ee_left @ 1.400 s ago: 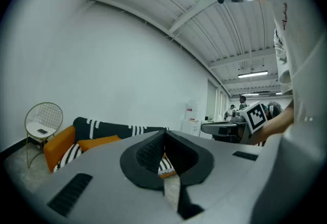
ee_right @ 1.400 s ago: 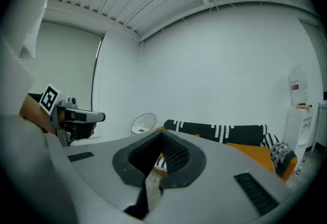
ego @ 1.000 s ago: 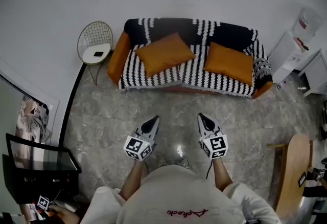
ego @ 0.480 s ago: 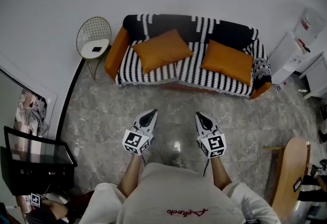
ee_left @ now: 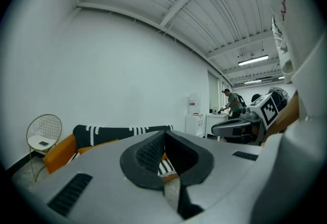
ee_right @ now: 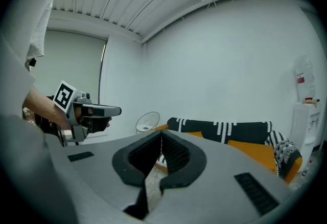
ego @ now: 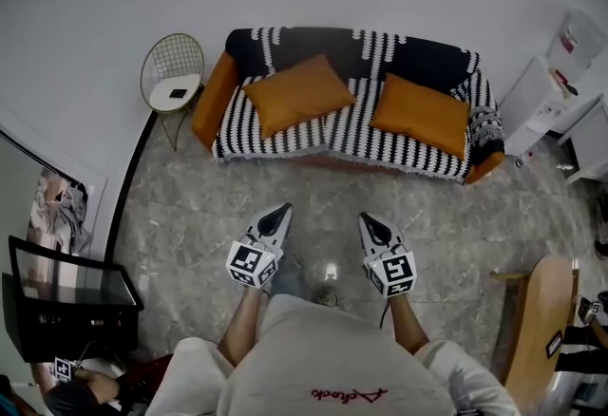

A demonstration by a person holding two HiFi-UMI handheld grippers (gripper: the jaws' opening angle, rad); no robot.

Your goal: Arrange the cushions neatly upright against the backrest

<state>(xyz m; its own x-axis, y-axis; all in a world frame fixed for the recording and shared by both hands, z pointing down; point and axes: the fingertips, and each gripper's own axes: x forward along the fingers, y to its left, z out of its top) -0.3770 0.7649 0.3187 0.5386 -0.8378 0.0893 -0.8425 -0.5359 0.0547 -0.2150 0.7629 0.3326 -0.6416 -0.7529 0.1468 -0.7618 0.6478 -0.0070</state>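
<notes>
Two orange cushions lie flat on the seat of a sofa (ego: pixel 233 115) draped in a black-and-white striped throw. The left cushion (ego: pixel 297 93) lies askew; the right cushion (ego: pixel 422 114) rests nearer the right armrest. My left gripper (ego: pixel 281 212) and right gripper (ego: pixel 365 219) are both shut and hold nothing, hovering over the marble floor well short of the sofa. In the left gripper view the sofa (ee_left: pixel 97 134) shows beyond the closed jaws. The right gripper view shows the right cushion (ee_right: pixel 258 152) and the left gripper (ee_right: pixel 115 111).
A wire chair (ego: pixel 174 77) with a white seat stands left of the sofa. White cabinets (ego: pixel 560 82) stand at right. A wooden board (ego: pixel 537 324) leans at lower right, a dark glass table (ego: pixel 66 305) at lower left. A person (ee_left: pixel 233 103) stands far off.
The view has shifted slightly; the sofa sits a little higher and further left in the picture. Both grippers stay shut and have edged slightly left.
</notes>
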